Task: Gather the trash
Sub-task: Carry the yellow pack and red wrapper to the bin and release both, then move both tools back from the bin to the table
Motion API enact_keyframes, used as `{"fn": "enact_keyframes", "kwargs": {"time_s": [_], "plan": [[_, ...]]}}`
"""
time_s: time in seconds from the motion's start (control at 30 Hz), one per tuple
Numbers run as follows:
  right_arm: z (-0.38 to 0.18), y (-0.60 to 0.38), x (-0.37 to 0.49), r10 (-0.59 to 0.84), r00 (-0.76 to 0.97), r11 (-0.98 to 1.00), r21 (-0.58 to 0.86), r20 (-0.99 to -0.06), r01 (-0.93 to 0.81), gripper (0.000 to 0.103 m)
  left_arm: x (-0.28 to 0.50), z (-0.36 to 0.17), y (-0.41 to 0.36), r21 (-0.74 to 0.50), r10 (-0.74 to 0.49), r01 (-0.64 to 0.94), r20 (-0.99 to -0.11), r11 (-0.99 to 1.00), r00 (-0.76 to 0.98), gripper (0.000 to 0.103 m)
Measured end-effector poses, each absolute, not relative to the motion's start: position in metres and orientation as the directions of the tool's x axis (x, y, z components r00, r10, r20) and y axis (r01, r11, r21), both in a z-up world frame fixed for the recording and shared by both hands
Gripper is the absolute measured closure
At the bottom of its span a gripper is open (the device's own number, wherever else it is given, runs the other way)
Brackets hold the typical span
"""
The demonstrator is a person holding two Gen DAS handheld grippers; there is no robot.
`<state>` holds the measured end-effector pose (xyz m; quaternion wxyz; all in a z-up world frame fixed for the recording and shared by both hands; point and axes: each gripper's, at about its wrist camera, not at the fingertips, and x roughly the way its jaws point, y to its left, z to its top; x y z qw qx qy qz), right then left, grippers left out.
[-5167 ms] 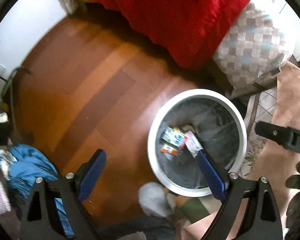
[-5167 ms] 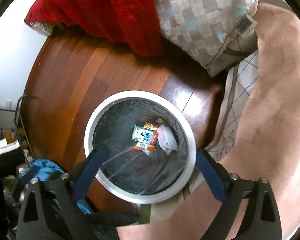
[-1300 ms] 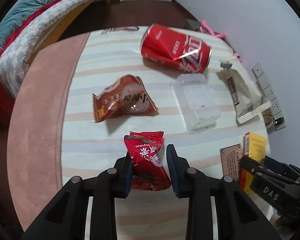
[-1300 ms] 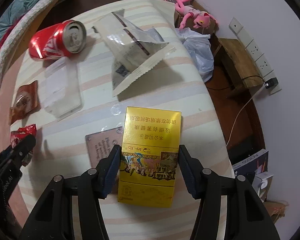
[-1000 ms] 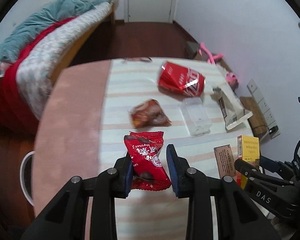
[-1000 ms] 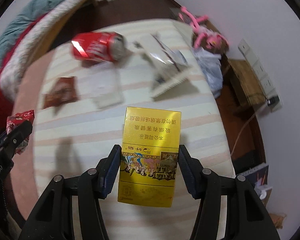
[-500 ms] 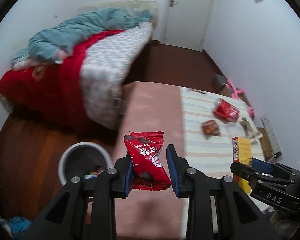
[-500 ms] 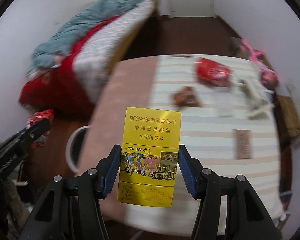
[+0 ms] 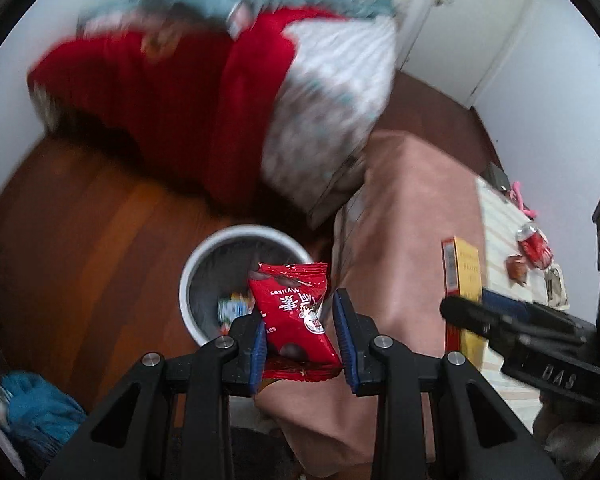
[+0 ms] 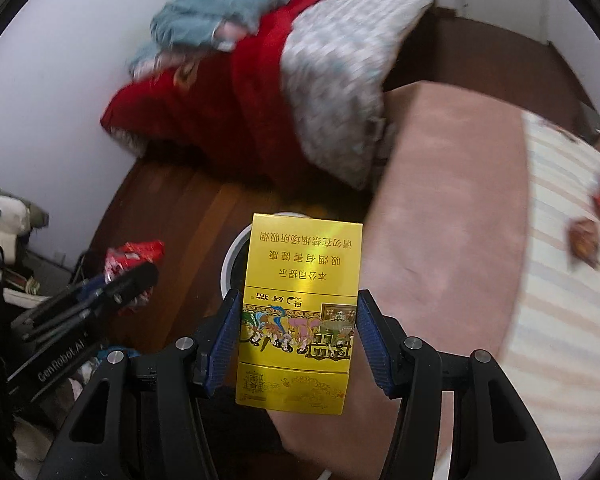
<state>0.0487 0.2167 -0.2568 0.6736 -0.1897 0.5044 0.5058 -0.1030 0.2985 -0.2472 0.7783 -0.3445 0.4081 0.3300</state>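
My left gripper is shut on a red snack packet and holds it in the air beside the white-rimmed trash bin on the wooden floor; wrappers lie inside the bin. My right gripper is shut on a yellow cigarette box above the floor, and the box hides most of the bin. The right gripper with the box also shows in the left wrist view. The left gripper with the packet shows in the right wrist view.
A table with a pink cloth stands right of the bin. On its striped top lie a red can and a brown wrapper. A bed with red and checked covers lies behind. Blue cloth lies on the floor.
Both grippers have swung left from over the table toward the bin, each still holding its item. The bin has come closer and the table now lies to the right.
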Motion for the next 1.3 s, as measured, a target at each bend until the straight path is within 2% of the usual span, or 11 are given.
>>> {"fn": "enact_keyframes", "kwargs": {"time_s": [0.33,0.37,0.43,0.47,0.5,0.57,0.67,0.77,0.87,1.07,1.3], "plan": [[-0.356,0.346,0.051,0.279,-0.086,0.372,0.19,-0.956,-0.909,0.044,-0.117,-0.364,0.388,-0.445,-0.029,-0.836,-0.887,0.321,0.461,0.074],[-0.366,0.356,0.053,0.26,-0.091,0.368,0.185,-0.961,-0.911,0.044,-0.116,-0.374,0.392,-0.441,-0.043,-0.845,-0.892,0.303,0.45,0.07],[-0.385,0.372,0.054,0.222,-0.095,0.369,0.174,-0.97,-0.913,0.044,-0.117,-0.387,0.398,-0.423,-0.055,-0.863,-0.903,0.277,0.426,0.048],[-0.397,0.381,0.055,0.197,-0.107,0.37,0.175,-0.975,-0.912,0.044,-0.12,-0.391,0.4,-0.422,-0.057,-0.868,-0.905,0.264,0.422,0.026],[-0.403,0.387,0.056,0.184,-0.115,0.375,0.178,-0.976,-0.91,0.044,-0.124,-0.394,0.402,-0.419,-0.054,-0.872,-0.906,0.252,0.419,0.014],[-0.421,0.398,0.057,0.144,-0.149,0.373,0.193,-0.978,-0.908,0.043,-0.131,-0.398,0.406,-0.389,-0.039,-0.887,-0.919,0.249,0.392,0.013],[-0.44,0.408,0.058,0.106,-0.207,0.375,0.232,-0.973,-0.897,0.019,-0.141,-0.403,0.406,-0.331,-0.02,-0.91,-0.941,0.251,0.337,0.001],[-0.445,0.409,0.057,0.103,-0.217,0.381,0.24,-0.971,-0.893,0.016,-0.154,-0.398,0.407,-0.283,0.035,-0.927,-0.953,0.246,0.3,0.001],[-0.443,0.406,0.055,0.097,-0.214,0.377,0.234,-0.972,-0.896,0.0,-0.164,-0.387,0.405,-0.226,0.104,-0.944,-0.961,0.241,0.257,0.001],[-0.432,0.396,0.041,0.075,-0.137,0.354,0.155,-0.988,-0.922,0.0,-0.173,-0.365,0.396,-0.123,0.201,-0.961,-0.964,0.248,0.175,0.001],[-0.409,0.373,0.03,0.075,0.006,0.329,0.019,-0.997,-0.944,0.0,-0.166,-0.352,0.38,-0.07,0.235,-0.954,-0.961,0.292,0.143,0.001]]}}
